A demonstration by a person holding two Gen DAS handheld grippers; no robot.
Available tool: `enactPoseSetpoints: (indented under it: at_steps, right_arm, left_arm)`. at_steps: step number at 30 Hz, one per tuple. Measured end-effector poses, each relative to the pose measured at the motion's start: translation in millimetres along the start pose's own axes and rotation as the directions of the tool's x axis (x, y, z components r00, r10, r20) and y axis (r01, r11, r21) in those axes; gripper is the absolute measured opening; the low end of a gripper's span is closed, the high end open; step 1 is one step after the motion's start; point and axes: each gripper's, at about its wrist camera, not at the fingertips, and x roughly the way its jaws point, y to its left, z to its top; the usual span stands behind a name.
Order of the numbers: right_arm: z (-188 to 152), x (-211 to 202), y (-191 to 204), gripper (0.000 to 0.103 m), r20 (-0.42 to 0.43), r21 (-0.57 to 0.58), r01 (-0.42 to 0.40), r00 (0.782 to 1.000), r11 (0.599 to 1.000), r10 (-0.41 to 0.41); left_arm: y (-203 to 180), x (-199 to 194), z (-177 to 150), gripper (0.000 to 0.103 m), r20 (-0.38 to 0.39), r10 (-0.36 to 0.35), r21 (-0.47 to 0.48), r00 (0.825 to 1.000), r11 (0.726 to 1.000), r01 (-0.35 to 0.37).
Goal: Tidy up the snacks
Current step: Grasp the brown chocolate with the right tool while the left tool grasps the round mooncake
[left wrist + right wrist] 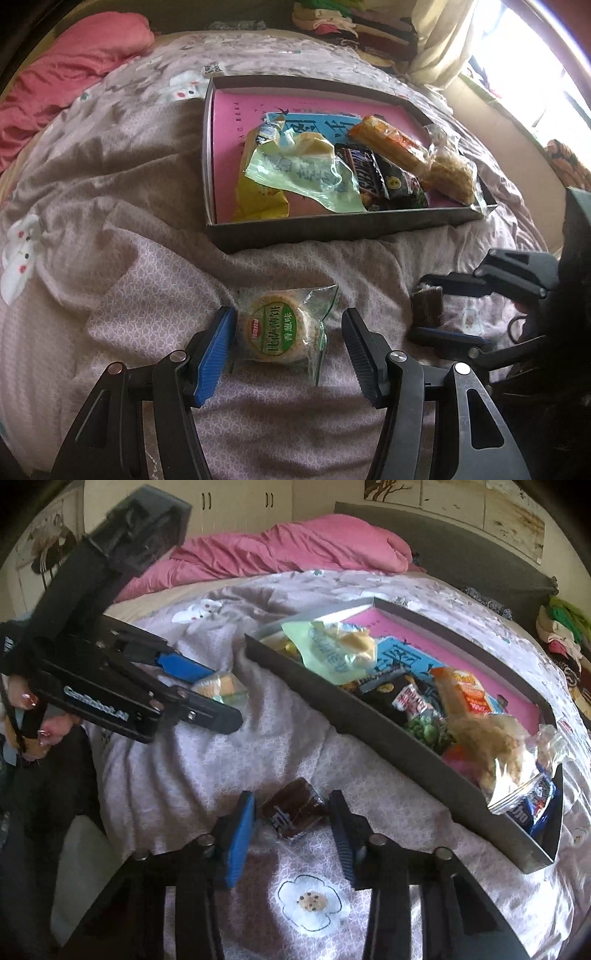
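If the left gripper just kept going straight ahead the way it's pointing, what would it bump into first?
Probably the round biscuit packet lying on the bedspread, already between the open fingers of the left gripper. Beyond it lies the near wall of the grey snack box, though the fisheye makes depth uncertain.
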Motion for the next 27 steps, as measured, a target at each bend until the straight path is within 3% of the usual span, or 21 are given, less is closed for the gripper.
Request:
enactPoseSetpoints:
  at_steps: [3,9,14,21,27]
  right_arm:
    - [0.9,1.0,-5.6,0.037,0.0,0.036,-0.019,1.0,0.999,0.019]
    - [1.4,-13.4,-17.7,0.037,0.052,0.122,-0.048,0.998,0.991,0.042]
    - [5.1,-37.7,-29.4,0.037,0.156,0.191,-0.085,0.986,0.978,0.055]
    - [7.3,-73.6,-52.3,0.037,0.291,0.284,-0.066,0.956,0.957,-0.02]
    - [3.7,-96.9,-78.0,0.037,0.346,0.369,-0.032,0.932,0.929,-0.106]
  left_arm:
    - [2.3,1.4,0.1,0.047,0.007,-0.009,-0.016,1.0,1.0,0.009]
    - [0.9,-0.8,0.0,0.043,0.022,-0.027,-0.026,0.999,0.999,0.027]
    - [-9.8,-20.0,3.6,0.043,0.065,-0.031,0.0,0.997,1.0,0.031]
    - [-30.7,-43.7,19.9,0.043,0.136,-0.001,0.059,0.991,0.998,-0.007]
    - [-41.5,-49.5,30.0,0.043,0.156,0.01,0.064,0.988,0.998,-0.02]
